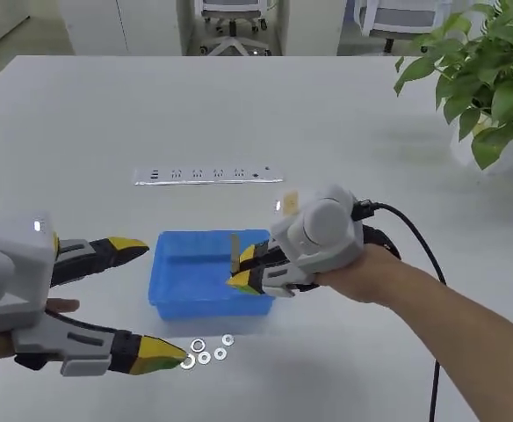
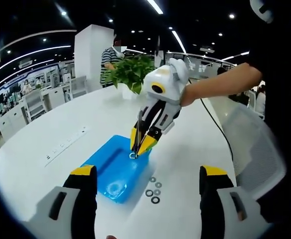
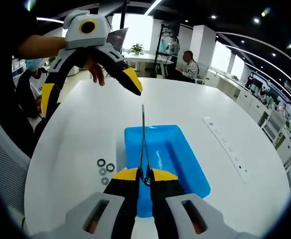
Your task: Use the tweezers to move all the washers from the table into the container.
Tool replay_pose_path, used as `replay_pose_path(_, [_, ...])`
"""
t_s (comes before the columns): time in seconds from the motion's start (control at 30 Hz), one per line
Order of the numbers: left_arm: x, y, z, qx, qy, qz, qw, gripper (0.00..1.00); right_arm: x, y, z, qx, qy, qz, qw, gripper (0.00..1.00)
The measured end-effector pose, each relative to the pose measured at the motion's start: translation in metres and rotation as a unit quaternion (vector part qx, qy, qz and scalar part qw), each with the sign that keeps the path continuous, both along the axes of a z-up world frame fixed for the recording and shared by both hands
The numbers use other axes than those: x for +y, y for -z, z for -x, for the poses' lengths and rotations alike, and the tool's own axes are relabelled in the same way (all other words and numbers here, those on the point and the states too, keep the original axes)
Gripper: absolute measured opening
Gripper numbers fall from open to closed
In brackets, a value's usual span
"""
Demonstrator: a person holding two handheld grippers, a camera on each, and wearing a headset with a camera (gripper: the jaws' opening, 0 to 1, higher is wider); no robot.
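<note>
Several small metal washers [image 1: 205, 350] [image 2: 153, 189] [image 3: 104, 170] lie in a cluster on the white table just in front of the blue container [image 1: 205, 294] [image 2: 105, 169] [image 3: 183, 164]. My right gripper [image 1: 243, 277] [image 2: 140, 144] [image 3: 145, 174] is shut on thin tweezers [image 1: 235, 249] [image 3: 143, 134], which point out over the container. Whether the tweezers carry a washer I cannot tell. My left gripper [image 1: 162, 301] [image 2: 148, 170] [image 3: 90, 94] hovers open to the left of the container and the washers, with nothing between its jaws.
A white power strip [image 1: 208, 175] [image 3: 225, 144] lies beyond the container. A potted plant [image 1: 489, 79] [image 2: 130, 69] stands at the table's far right corner. The right gripper's black cable [image 1: 428, 264] trails toward me. Office chairs stand past the far edge.
</note>
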State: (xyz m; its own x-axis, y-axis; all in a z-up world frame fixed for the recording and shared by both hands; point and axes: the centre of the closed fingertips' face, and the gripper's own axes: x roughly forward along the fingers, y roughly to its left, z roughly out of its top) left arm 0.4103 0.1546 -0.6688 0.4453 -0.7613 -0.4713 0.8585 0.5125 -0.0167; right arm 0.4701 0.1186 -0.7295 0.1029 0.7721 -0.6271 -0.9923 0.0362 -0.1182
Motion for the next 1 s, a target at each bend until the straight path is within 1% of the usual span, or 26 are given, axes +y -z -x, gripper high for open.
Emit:
replay_pose_path(0.07, [0.0,0.0,-0.003,-0.001,0.002,-0.002,1.0,0.86,0.001,0.003,-0.002,0.003,0.001,0.001,1.0,0.09])
replay_pose_path(0.13, [-0.001,0.001,-0.005,0.002,0.007,-0.002,1.0,0.82,0.001,0.006,-0.004,0.004,0.001,0.004,1.0,0.09])
replay_pose_path(0.2, [-0.002,0.002,-0.007,0.0,0.01,-0.005,0.9999,0.79,0.002,0.008,-0.005,0.007,0.001,0.004,1.0,0.09])
replay_pose_path(0.33, [-0.006,0.003,-0.013,0.001,0.017,-0.005,0.9998,0.71,0.004,0.013,-0.008,0.009,0.001,0.004,0.9999,0.09])
replay_pose_path(0.43, [-0.01,0.002,-0.019,-0.006,0.022,-0.006,0.9997,0.65,0.004,0.017,-0.012,0.011,0.002,0.006,0.9999,0.09])
replay_pose_path(0.47, [-0.011,0.004,-0.023,-0.008,0.022,-0.012,0.9997,0.64,0.004,0.018,-0.012,0.013,0.001,0.006,0.9999,0.09])
replay_pose_path(0.53, [-0.012,0.007,-0.026,-0.011,0.028,-0.025,0.9992,0.62,0.003,0.021,-0.014,0.011,0.0,0.009,0.9999,0.09])
replay_pose_path(0.6, [-0.015,0.008,-0.029,-0.01,0.033,-0.024,0.9991,0.58,0.004,0.024,-0.015,0.017,0.003,0.009,0.9998,0.09])
replay_pose_path(0.67, [-0.017,0.01,-0.034,-0.011,0.035,-0.026,0.999,0.55,0.003,0.028,-0.016,0.016,0.002,0.012,0.9998,0.09])
replay_pose_path(0.8, [-0.02,0.013,-0.044,-0.016,0.034,-0.036,0.9986,0.47,0.004,0.031,-0.019,0.02,0.005,0.011,0.9997,0.1])
replay_pose_path(0.9, [-0.025,0.015,-0.053,-0.024,0.036,-0.043,0.9981,0.39,0.004,0.033,-0.02,0.024,0.006,0.011,0.9996,0.1])
replay_pose_path(1.0, [-0.03,0.016,-0.06,-0.026,0.039,-0.045,0.9979,0.36,0.004,0.036,-0.02,0.025,0.004,0.013,0.9996,0.1])
